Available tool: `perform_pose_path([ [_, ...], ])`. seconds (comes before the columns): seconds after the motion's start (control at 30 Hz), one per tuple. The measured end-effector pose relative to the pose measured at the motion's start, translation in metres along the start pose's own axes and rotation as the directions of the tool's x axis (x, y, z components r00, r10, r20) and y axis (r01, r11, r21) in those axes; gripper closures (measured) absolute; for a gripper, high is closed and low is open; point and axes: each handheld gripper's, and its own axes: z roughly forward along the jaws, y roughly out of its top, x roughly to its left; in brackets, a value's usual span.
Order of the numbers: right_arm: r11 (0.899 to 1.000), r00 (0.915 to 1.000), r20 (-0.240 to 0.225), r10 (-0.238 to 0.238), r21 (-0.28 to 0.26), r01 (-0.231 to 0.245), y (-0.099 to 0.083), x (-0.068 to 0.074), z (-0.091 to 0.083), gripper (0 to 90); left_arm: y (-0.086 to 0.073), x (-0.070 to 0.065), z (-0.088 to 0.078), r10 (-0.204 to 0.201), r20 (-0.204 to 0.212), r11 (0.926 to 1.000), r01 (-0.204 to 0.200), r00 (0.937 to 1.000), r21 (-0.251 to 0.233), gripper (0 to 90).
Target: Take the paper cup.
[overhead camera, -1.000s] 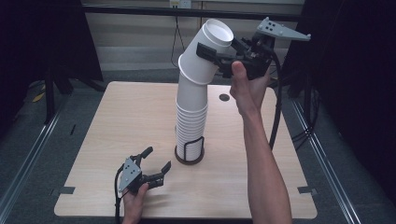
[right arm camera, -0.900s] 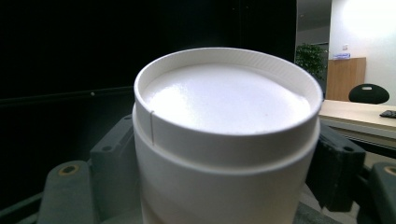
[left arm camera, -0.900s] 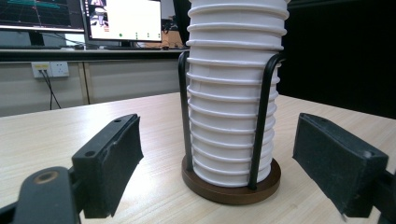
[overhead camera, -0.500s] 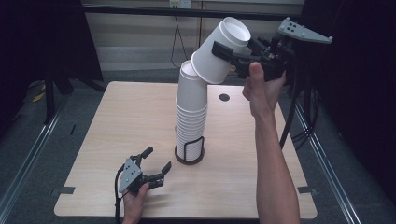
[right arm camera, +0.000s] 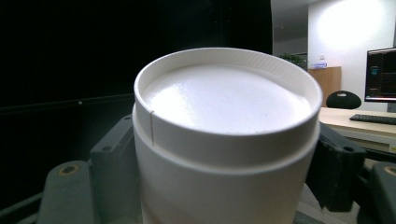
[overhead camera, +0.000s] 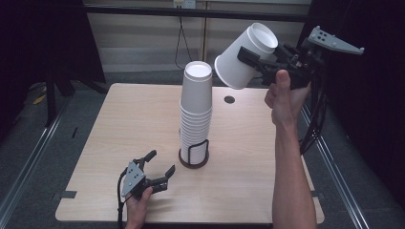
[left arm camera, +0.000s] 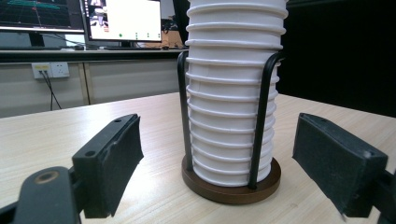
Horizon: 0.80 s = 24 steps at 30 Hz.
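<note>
A: Container status?

B: Stack of white paper cups (overhead camera: 196, 112), nested upside down, seated upright in a black wire holder (overhead camera: 194, 155) on a round dark base. Located near table centre, slightly toward 6 o'clock. Topmost cup bottom facing up. In the left gripper view, cup rims (left arm camera: 232, 84) ringed one above another between two wire uprights (left arm camera: 261, 119), base (left arm camera: 232, 186) flat on the wood.

A: Separated cup?

B: Single white cup (overhead camera: 246, 55), clear of the stack, raised at 1 o'clock from the stack top. Tilted, bottom end pointing up and toward 2 o'clock, mouth end down toward the stack. Nothing visible inside. In the right gripper view, recessed cup bottom (right arm camera: 226, 100) close to the lens.

A: Gripper condition?

B: Right gripper (overhead camera: 258, 59) pinching the single cup across its wall, one jaw on each side. Left gripper (overhead camera: 160, 167) spread, nothing between the pads (left arm camera: 112, 163), resting low at 7 o'clock from the holder, aimed at the holder base.

A: Edges and clearance?

B: Table (overhead camera: 124, 119) bare at 9 o'clock and 3 o'clock of the holder. Small dark hole (overhead camera: 229, 99) in the tabletop at 1 o'clock, apart from the holder. Left gripper near the 6 o'clock table edge. Held cup above the far part of the table, free air between cup and stack. Cable (overhead camera: 315, 119) hanging from the right gripper near the 3 o'clock edge.
</note>
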Motion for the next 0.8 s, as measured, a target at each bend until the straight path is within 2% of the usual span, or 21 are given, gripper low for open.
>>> perform_pose_path([
  [0.2, 1.0, 0.9998, 0.022, 0.003, 0.014, -0.003, -0.008, -0.004, -0.013, 22.8, 0.0, -0.001, 0.0, -0.001, 0.002, 1.0, 0.001, 1.0, -0.002, 15.2],
  [0.3, 1.0, 0.9995, 0.03, 0.002, 0.017, -0.003, -0.014, -0.006, -0.019, 22.8, 0.0, -0.001, 0.0, -0.013, -0.018, 0.9999, 0.013, 0.9998, 0.003, 15.1],
  [0.33, 1.0, 0.9995, 0.029, 0.011, 0.014, -0.012, -0.018, -0.006, -0.023, 22.8, 0.0, 0.0, 0.0, 0.013, 0.009, 0.9999, -0.013, 0.9999, -0.001, 15.1],
  [0.4, 1.0, 0.9995, 0.03, 0.01, 0.02, -0.011, -0.021, -0.007, -0.025, 22.8, 0.0, 0.0, 0.0, 0.017, 0.005, 0.9999, -0.017, 0.9998, 0.001, 15.3],
  [0.43, 1.0, 0.9995, 0.032, 0.008, 0.03, -0.009, -0.028, -0.006, -0.027, 22.8, 0.0, 0.0, 0.001, 0.007, 0.006, 1.0, -0.007, 1.0, 0.002, 15.4],
  [0.5, 0.999, 0.9993, 0.031, 0.021, 0.038, -0.023, -0.037, -0.008, -0.03, 22.8, 0.001, 0.0, 0.001, 0.012, 0.003, 0.9997, -0.012, 0.9999, 0.021, 15.4],
  [0.6, 0.997, 0.999, 0.036, 0.025, 0.066, -0.027, -0.05, -0.008, -0.033, 22.8, 0.004, -0.004, 0.006, 0.045, 0.044, 0.9955, -0.049, 0.998, 0.081, 15.6],
  [0.63, 0.997, 0.999, 0.036, 0.025, 0.066, -0.027, -0.05, -0.008, -0.033, 22.8, 0.004, -0.004, 0.006, 0.045, 0.044, 0.9955, -0.049, 0.998, 0.081, 15.6],
  [0.67, 0.996, 0.9989, 0.038, 0.028, 0.082, -0.031, -0.058, -0.008, -0.035, 22.8, 0.004, -0.005, 0.007, 0.028, 0.051, 0.9955, -0.032, 0.9983, 0.089, 15.6],
  [0.7, 0.996, 0.9989, 0.04, 0.023, 0.085, -0.027, -0.062, -0.007, -0.036, 22.8, 0.005, -0.004, 0.007, 0.036, 0.059, 0.9953, -0.041, 0.9976, 0.088, 15.6],
  [0.73, 0.996, 0.999, 0.035, 0.028, 0.086, -0.031, -0.065, -0.007, -0.036, 22.8, 0.006, -0.005, 0.007, 0.02, 0.064, 0.9935, -0.027, 0.9978, 0.111, 15.6],
  [0.77, 0.996, 0.999, 0.035, 0.028, 0.086, -0.031, -0.065, -0.007, -0.036, 22.8, 0.006, -0.005, 0.007, 0.02, 0.064, 0.9935, -0.027, 0.9978, 0.111, 15.7],
  [0.8, 0.995, 0.9989, 0.034, 0.033, 0.09, -0.036, -0.069, -0.007, -0.037, 22.8, 0.007, -0.003, 0.008, 0.05, 0.062, 0.99, -0.058, 0.9968, 0.129, 15.7],
])
